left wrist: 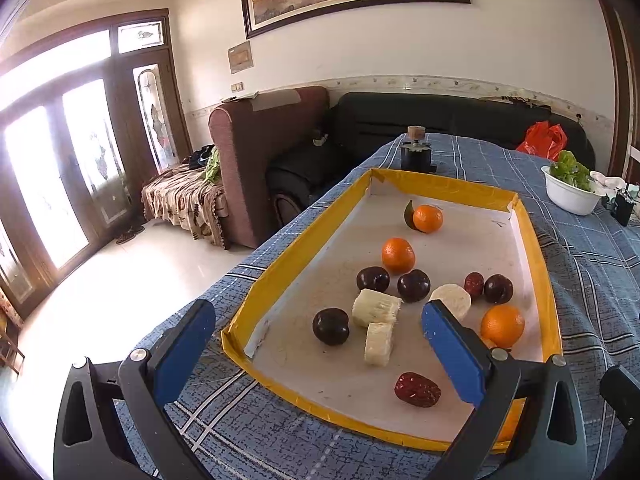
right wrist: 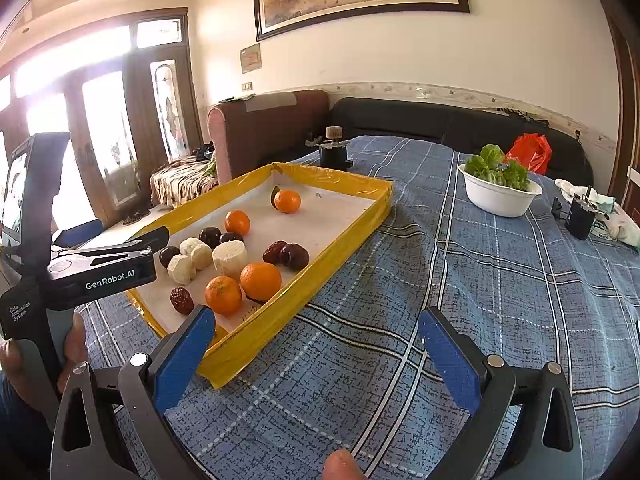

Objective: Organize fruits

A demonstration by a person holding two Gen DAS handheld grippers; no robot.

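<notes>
Now both wide-open, empty tools, left tool (left wrist: 316, 344) and right tool (right wrist: 316, 344), could squash the soft white banana chunks (left wrist: 376, 307) in the yellow-edged tray (left wrist: 304, 232).

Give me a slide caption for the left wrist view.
Open left gripper hovers over a yellow-rimmed tray of oranges, dark plums, red dates and white fruit chunks.

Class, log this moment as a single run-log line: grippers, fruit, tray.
left gripper: open, over tray | right gripper: open, over tablecloth | oranges, plums, red dates: mixed in tray, none held
</notes>
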